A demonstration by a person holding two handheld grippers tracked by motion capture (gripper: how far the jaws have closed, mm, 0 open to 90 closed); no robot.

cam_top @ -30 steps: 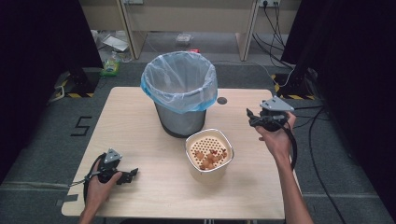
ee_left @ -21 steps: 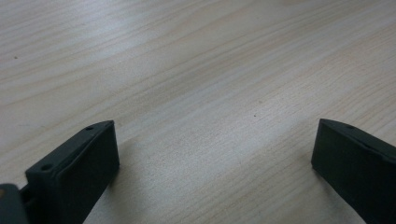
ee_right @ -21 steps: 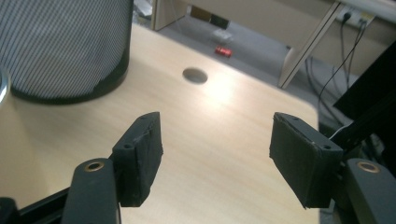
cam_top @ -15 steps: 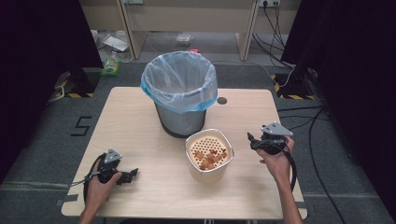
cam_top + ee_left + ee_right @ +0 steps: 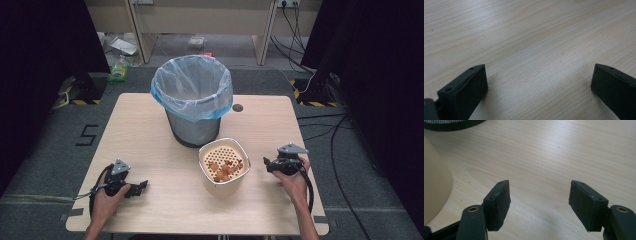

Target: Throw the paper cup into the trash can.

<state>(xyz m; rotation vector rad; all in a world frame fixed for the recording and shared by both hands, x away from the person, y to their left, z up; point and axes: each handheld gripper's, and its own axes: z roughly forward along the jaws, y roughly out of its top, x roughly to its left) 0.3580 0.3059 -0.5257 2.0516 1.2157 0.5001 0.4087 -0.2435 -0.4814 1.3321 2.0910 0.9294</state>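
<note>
Both hands rest low on the desk point(image 5: 150, 125) on either side of the cream bowl point(image 5: 224, 167), the left claw point(image 5: 142, 186) well to the bowl's left and pointing toward it, the right claw point(image 5: 266, 165) just to its right and also pointing at it. The high view shows the bowl's perforated insert holding brown pieces point(image 5: 223, 170) and, just behind the bowl, the bin point(image 5: 193, 100) lined with a blue bag. The left gripper view shows its jaws wide apart over bare wood, and the right gripper view shows its jaws apart and empty, with the bowl's cream wall point(image 5: 434, 180) at the left edge and the bin's dark base point(image 5: 454, 125) above it.
</note>
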